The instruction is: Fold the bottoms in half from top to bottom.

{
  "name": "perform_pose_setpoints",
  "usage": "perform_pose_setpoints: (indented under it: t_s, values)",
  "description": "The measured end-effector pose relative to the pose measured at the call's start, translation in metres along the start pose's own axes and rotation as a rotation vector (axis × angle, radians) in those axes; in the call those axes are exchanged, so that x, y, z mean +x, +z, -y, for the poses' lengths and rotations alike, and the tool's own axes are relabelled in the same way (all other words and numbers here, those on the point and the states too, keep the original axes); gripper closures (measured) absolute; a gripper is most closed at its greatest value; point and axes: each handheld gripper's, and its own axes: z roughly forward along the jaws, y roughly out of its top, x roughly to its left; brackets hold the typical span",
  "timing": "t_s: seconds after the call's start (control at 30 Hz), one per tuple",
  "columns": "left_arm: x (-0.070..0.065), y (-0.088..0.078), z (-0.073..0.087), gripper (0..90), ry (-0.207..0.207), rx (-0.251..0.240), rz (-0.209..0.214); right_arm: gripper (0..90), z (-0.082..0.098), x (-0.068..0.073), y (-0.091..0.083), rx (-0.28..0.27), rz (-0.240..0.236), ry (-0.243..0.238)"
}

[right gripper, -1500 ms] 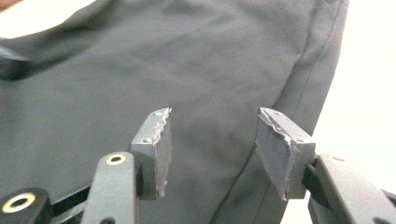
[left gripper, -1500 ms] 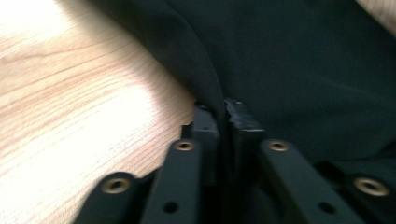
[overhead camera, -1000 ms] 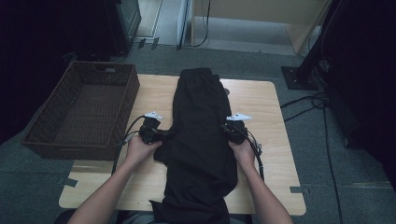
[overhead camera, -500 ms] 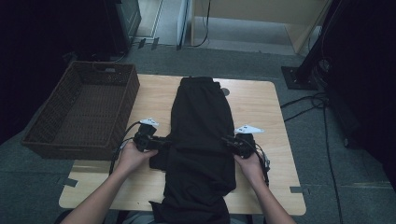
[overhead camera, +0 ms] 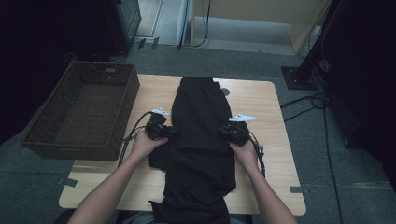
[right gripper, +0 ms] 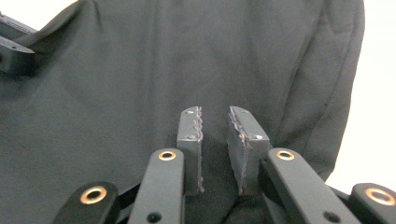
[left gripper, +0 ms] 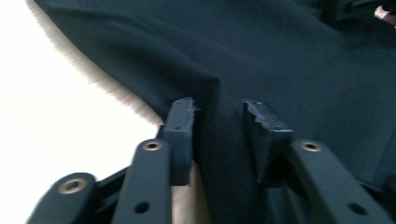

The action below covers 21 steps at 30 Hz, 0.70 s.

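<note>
A pair of black trousers [overhead camera: 201, 135] lies lengthwise down the middle of the desk [overhead camera: 271, 140], its far end near the far edge and its near end hanging over the near edge toward the person. A brown wicker basket [overhead camera: 84, 112] stands off the desk's left edge.

The left tongs [overhead camera: 173, 132] are at the cloth's left edge, the right tongs [overhead camera: 221, 131] at its right edge, both about halfway along. In the left gripper view a raised ridge of cloth [left gripper: 219, 140] stands between the jaws, which are parted and have just been closing a little; the pads do not appear to press it yet. In the right gripper view the jaws stand close together over the cloth [right gripper: 215, 154], also just closing, with a narrow gap between them and no firm pinch visible.

The step in hand looks like taking both side edges for a fold. To do it well, each pair should bite all the layers at the edge, not only the top one, and at matching points across from each other so the fold runs straight. Closing fully before lifting should keep the cloth from slipping, and both hands should rise evenly.
</note>
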Motion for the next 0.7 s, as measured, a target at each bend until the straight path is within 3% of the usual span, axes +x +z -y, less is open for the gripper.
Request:
perform_pose_setpoints:
  t_s: [0.27, 0.43, 0.53, 0.7]
  values:
    - [0.002, -0.002, 0.005, 81.7, -0.005, -0.007, -0.012, 83.6, 0.004, 0.003, 0.004, 0.026, 0.025, -0.015]
    - [-0.004, -0.006, 0.012, 83.2, -0.004, 0.006, -0.005, 87.4, 0.01, 0.004, 0.0, 0.022, 0.001, 0.02]
    - [-0.01, -0.011, 0.019, 83.0, 0.008, 0.02, -0.002, 87.3, 0.018, 0.011, -0.006, 0.018, -0.01, -0.006]
    - [-0.019, -0.021, 0.031, 80.0, 0.008, 0.041, -0.004, 85.1, 0.029, 0.024, -0.016, 0.034, -0.049, -0.001]
